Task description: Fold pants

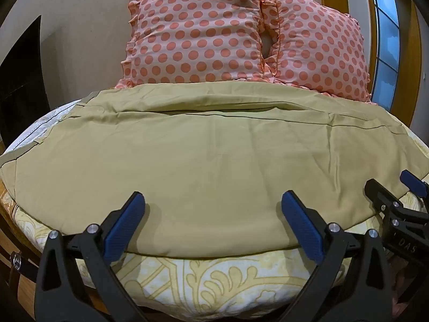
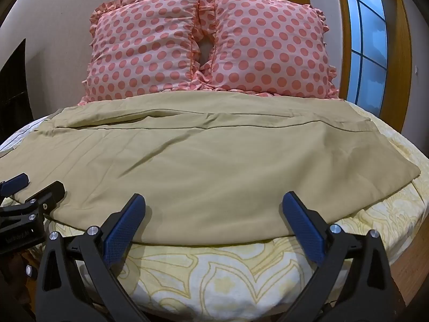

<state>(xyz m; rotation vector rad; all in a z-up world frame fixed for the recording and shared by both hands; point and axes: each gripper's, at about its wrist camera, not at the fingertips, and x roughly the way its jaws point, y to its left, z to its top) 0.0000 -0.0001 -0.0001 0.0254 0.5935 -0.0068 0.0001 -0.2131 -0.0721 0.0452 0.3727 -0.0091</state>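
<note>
Pants: khaki pants (image 1: pixel 203 166) lay spread across the bed (image 1: pixel 214 276), near edge at its front, ready for lifting.
Left hand-held gripper (image 1: pixel 213 204): jaws wide, straddling that edge, holding nothing.
Right hand-held gripper (image 2: pixel 213 205): likewise wide, empty, probably to pinch alongside.
Pillows (image 2: pixel 209 45): beyond, untouched.

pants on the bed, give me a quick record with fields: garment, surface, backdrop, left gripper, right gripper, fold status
garment: khaki pants spread flat, legs lying across the bed, near edge by the grippers
surface: bedsheet with yellow floral print
backdrop: two polka-dot pillows beyond the far edge of the pants
left gripper: open, fingers over the near edge, holding nothing
right gripper: open, holding nothing
fold status: one leg appears laid over the other; no crosswise fold yet
</note>
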